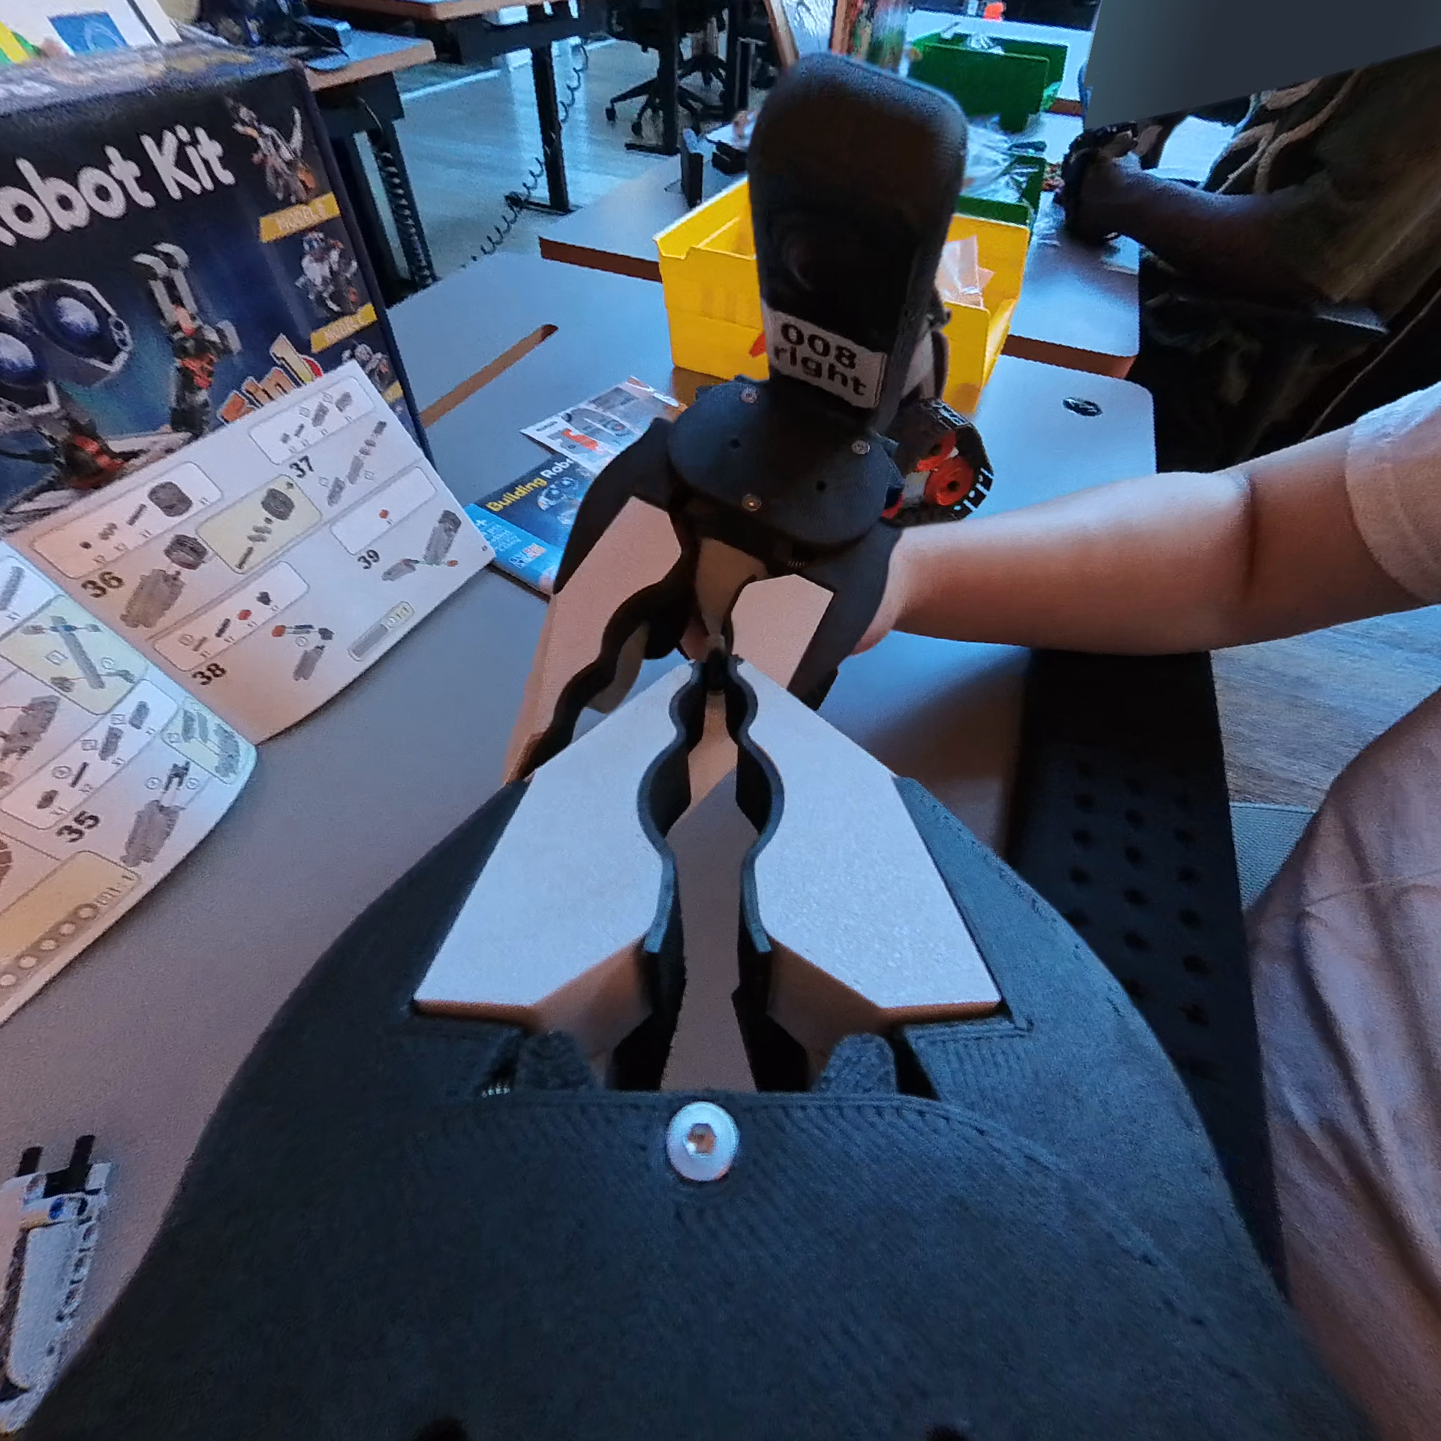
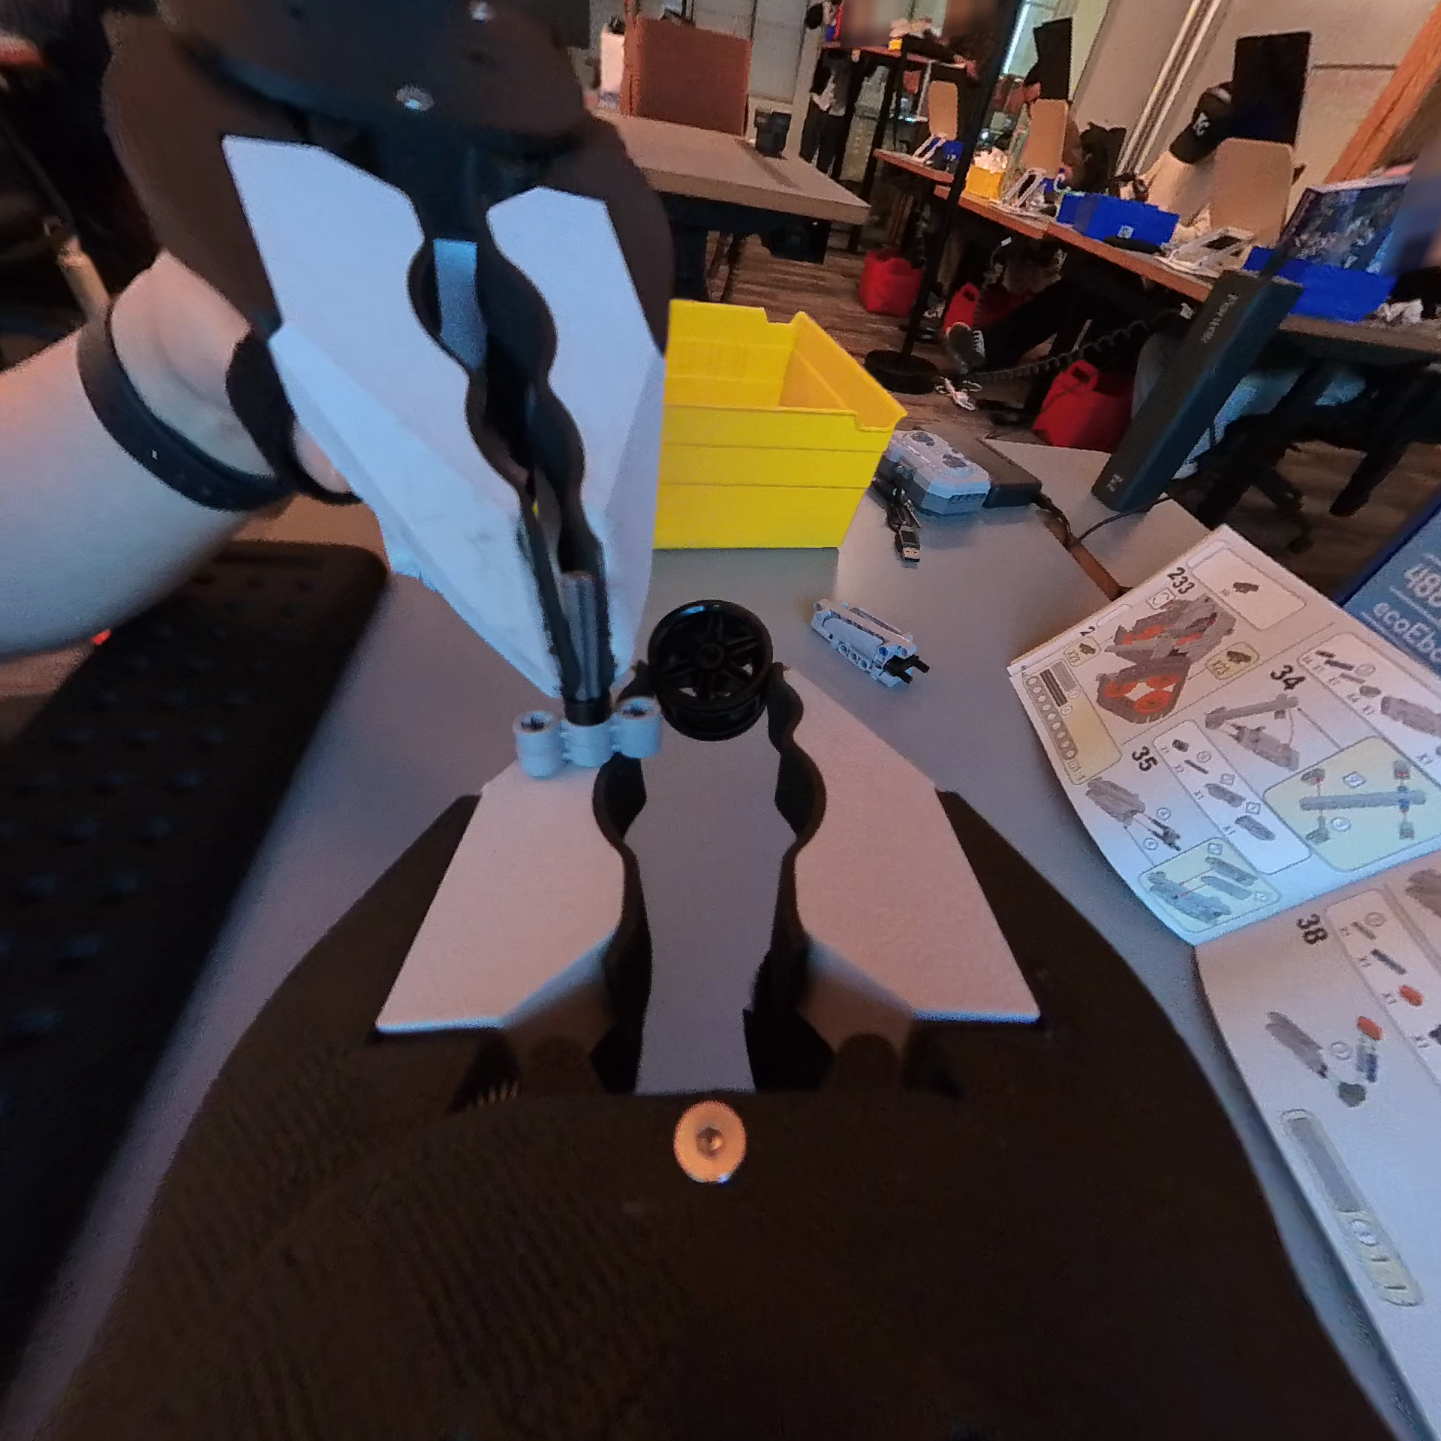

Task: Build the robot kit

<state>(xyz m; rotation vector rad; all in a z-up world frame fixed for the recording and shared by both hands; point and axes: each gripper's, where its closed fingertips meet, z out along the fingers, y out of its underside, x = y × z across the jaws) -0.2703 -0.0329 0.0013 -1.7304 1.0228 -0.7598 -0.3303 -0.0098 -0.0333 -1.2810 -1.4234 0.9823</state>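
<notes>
My right gripper (image 2: 706, 694) is shut on a black spoked wheel (image 2: 709, 670), pinched between its fingertips just above the grey table (image 2: 897, 593). My left gripper (image 2: 585, 686) comes in from the upper left. It is shut on a thin dark axle (image 2: 581, 631) with a light grey connector (image 2: 585, 737) on its lower end. The connector sits right beside the wheel's left side. In the left wrist view, my left gripper (image 1: 713, 670) is shut on the axle tip. The right gripper's camera mount (image 1: 850, 234) stands facing it. The wheel is hidden there.
A yellow bin (image 2: 764, 468) stands behind the grippers. An open instruction booklet (image 2: 1248, 741) lies to the right, and a small grey beam assembly (image 2: 865, 643) lies near it. A kit box (image 1: 156, 273), a tracked red-and-black model (image 1: 943, 476) and a black perforated mat (image 1: 1131, 858) also show. My right fingertips sit around 7 cm from my left ones. To reach the small grey beam assembly (image 2: 865, 643) in a straight line is about 20 cm for my right fingers, about 30 cm for my left. My left wrist view (image 1: 51, 1254) looks at it from another angle.
</notes>
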